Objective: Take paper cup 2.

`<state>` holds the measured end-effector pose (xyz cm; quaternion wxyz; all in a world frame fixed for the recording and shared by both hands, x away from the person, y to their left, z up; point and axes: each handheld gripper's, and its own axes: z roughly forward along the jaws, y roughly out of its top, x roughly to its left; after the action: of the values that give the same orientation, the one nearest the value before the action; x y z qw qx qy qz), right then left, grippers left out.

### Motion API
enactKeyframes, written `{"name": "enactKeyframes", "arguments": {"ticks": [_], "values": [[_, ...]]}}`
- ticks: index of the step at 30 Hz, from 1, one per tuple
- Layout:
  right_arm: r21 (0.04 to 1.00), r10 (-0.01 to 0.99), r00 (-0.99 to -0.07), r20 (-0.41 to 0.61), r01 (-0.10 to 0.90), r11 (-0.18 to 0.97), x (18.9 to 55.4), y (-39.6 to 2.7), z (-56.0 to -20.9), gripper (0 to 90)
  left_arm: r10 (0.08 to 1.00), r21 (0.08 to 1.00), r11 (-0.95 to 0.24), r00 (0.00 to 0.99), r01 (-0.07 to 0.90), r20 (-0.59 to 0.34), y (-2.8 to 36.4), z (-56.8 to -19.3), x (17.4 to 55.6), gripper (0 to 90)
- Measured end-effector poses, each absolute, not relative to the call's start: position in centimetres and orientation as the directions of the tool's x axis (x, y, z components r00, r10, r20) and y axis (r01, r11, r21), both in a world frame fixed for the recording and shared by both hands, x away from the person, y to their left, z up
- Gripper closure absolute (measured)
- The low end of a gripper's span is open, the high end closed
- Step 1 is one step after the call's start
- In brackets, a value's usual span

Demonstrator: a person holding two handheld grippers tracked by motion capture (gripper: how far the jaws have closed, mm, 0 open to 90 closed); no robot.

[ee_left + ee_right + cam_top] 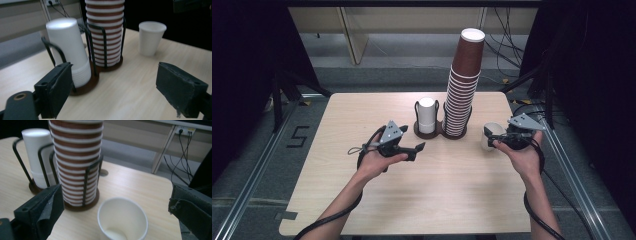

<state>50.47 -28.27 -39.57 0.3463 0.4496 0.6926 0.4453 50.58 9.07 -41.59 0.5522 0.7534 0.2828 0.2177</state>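
One single white cup (490, 135) stands upright on the table (362, 110), its long axis vertical and its mouth up; in the right gripper view it looks empty. It sits at about 3 o'clock from the wire holder (441, 131), just beside the right gripper (492, 137), whose jaws stand spread with the cup between them, the pads off its wall. The holder has two wells: one carries a short stack of white cups (427, 115), upside down, the other a tall stack of brown cups (462, 85). At 9 o'clock from the holder, the left gripper (419, 147) hangs spread wide, holding nothing.
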Motion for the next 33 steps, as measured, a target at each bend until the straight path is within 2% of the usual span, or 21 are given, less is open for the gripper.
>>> {"name": "enactKeyframes", "arguments": {"ticks": [5,9,15,27,33], "values": [[0.943,0.916,-0.389,-0.099,0.256,0.211,51.5,-27.3,-37.1,0.7,0.656,0.967,-0.218,0.753,0.133,0.044,6.9,-38.8,52.7,6.7],[0.951,0.912,-0.404,-0.072,0.249,0.185,52.3,-26.3,-35.1,0.7,0.650,0.972,-0.205,0.758,0.112,0.049,4.8,-36.9,54.6,2.6],[0.961,0.906,-0.420,-0.054,0.225,0.162,53.8,-25.3,-32.1,0.6,0.629,0.973,-0.213,0.774,0.090,0.066,2.0,-34.8,57.1,0.0],[0.970,0.890,-0.454,-0.051,0.189,0.152,56.6,-23.5,-27.8,0.6,0.615,0.979,-0.188,0.787,0.085,0.050,-1.3,-32.7,60.4,0.0],[0.972,0.881,-0.471,-0.052,0.179,0.154,58.3,-22.7,-25.7,0.7,0.613,0.983,-0.151,0.790,0.102,0.013,-2.1,-31.7,61.8,0.0]]}}
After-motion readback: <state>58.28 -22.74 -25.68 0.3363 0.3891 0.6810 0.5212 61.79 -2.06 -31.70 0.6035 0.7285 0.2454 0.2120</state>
